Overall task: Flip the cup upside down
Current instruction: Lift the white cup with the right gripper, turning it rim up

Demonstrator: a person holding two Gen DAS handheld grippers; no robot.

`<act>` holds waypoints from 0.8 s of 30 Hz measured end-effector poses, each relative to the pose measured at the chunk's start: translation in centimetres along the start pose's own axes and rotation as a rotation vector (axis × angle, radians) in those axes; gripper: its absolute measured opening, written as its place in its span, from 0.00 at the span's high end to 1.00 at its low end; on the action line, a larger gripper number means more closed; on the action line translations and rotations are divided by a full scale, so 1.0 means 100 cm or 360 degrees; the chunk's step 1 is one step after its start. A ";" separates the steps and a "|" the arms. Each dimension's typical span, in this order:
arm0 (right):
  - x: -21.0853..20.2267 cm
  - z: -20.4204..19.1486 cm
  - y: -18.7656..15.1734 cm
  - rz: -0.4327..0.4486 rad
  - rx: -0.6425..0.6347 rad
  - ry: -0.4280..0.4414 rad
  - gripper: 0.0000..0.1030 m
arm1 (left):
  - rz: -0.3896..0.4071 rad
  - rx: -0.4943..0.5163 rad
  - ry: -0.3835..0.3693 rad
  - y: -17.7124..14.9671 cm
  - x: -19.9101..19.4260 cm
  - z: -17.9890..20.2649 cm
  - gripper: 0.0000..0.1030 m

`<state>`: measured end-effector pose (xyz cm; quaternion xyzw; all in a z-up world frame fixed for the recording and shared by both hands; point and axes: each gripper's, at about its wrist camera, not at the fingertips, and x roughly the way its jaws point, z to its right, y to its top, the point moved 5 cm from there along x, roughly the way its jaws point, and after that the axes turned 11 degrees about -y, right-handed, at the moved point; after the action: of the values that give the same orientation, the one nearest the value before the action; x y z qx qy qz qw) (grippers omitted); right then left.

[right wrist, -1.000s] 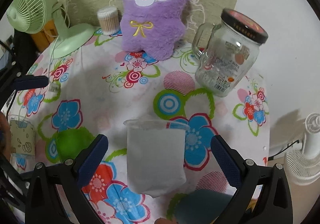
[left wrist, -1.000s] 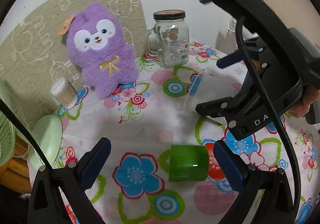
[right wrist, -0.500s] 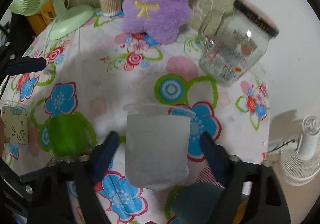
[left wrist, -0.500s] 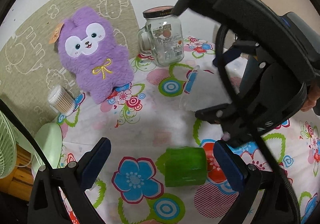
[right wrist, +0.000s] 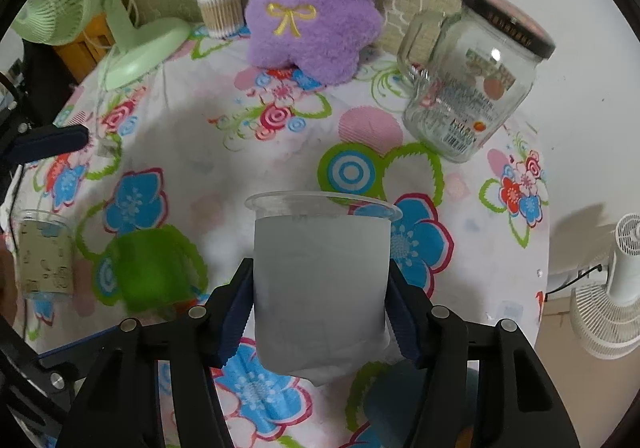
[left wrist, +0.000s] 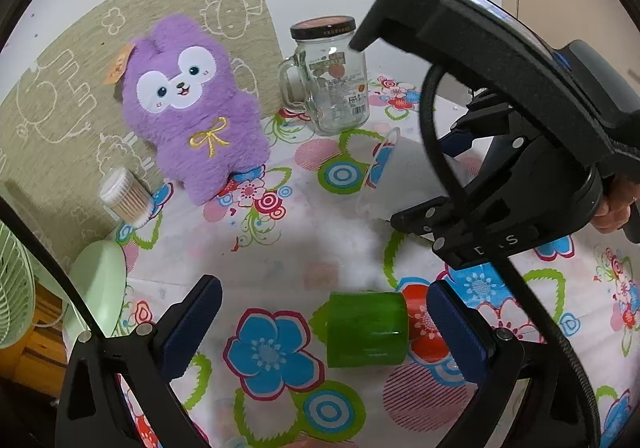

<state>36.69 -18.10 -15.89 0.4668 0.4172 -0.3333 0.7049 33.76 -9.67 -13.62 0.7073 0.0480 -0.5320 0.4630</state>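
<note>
A clear plastic cup with a white paper lining (right wrist: 322, 280) lies on its side on the floral tablecloth, rim pointing away from my right gripper. My right gripper (right wrist: 320, 312) is shut on its body, both pads pressed against its sides. In the left wrist view the cup (left wrist: 394, 176) shows partly behind the right gripper's black frame (left wrist: 500, 184). A green translucent cup (left wrist: 366, 330) lies on its side between the fingers of my left gripper (left wrist: 320, 322), which is open and not touching it. The green cup also shows in the right wrist view (right wrist: 150, 276).
A purple plush toy (left wrist: 192, 104), a lidded glass mug jar (left wrist: 332, 76) and a cotton swab tub (left wrist: 126, 198) stand at the back. A green fan (right wrist: 100, 8) stands at the left. A small patterned cup (right wrist: 44, 256) sits at the left edge. A white fan (right wrist: 612, 288) stands beyond the table's right edge.
My right gripper moved forward and closed from wide open onto the white-lined cup. The left gripper stayed open over the green cup, shifting only slightly.
</note>
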 end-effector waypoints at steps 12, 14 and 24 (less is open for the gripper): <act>-0.072 -0.015 0.006 0.0194 -0.0058 -0.0007 0.38 | 0.0075 0.0013 0.0071 -0.001 -0.056 0.016 0.00; -0.088 -0.018 0.006 0.0225 -0.0066 -0.0006 0.38 | 0.0089 0.0017 0.0081 -0.002 -0.066 0.020 0.00; -0.158 -0.030 -0.032 0.0316 -0.0072 0.0034 0.38 | 0.0186 0.0016 0.0117 -0.022 -0.125 0.059 0.00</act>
<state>26.34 -15.07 -3.57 0.4934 0.3838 -0.2473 0.7403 23.00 -7.23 -4.98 0.7304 0.0209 -0.4780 0.4875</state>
